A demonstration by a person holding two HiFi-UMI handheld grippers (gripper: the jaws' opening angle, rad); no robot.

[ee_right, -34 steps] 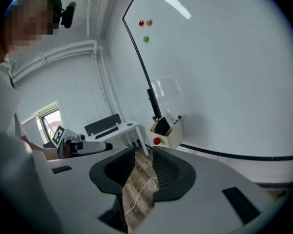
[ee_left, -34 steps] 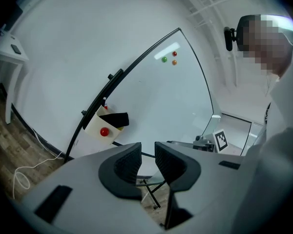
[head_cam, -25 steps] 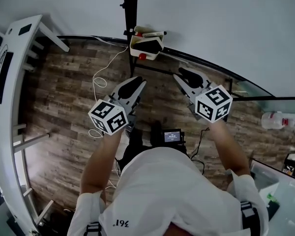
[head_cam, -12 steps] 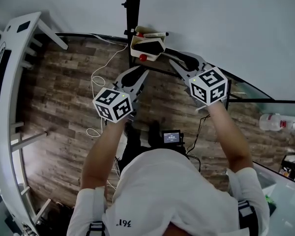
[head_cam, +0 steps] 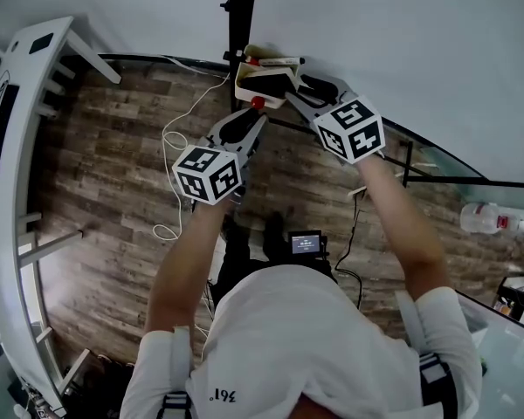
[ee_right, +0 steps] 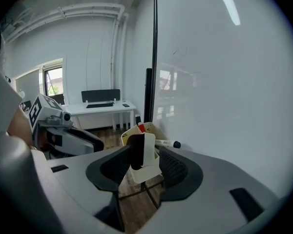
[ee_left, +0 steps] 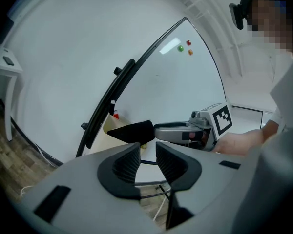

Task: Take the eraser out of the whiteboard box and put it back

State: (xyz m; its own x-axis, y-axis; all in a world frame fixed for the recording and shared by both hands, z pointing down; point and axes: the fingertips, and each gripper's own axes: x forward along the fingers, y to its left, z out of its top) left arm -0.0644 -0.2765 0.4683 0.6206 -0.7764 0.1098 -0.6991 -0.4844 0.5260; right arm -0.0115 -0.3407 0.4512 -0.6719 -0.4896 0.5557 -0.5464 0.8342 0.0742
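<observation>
– between the jaws of the left claw (head_cam: 255,122), anything?

– nothing. they stand narrowly apart, having just eased a touch wider, and the gap holds no object. the eraser (ee_right: 142,149) is ahead of this claw and off to its right, up at the whiteboard box (head_cam: 244,90).

– what does that claw's own view give?

– past its tips, one dark finger (ee_left: 134,130) of the right claw (head_cam: 290,92) crosses in front of the cream box (ee_left: 107,130). the eraser is hidden behind that finger.

– and the right claw?

– its jaws are wide and have just been opening, one on either side of the eraser. it stands upright between them, black face toward the claw's left jaw, white body toward the right one. there is a clear gap at the right pad. on the left the black face merges with the dark pad, so i can't tell whether they touch.

– what's in the box?

– the eraser stands in it with its top sticking out. just behind it something red-tipped (ee_right: 141,127) pokes up, too small to name. a marker (ee_right: 167,143) lies at the box's far edge, beyond the right jaw, against the whiteboard (ee_right: 224,82).

– anything cut off?

– the eraser's lower end is down inside the box. in the head view the right claw's fingers cover the box's right side.
</observation>
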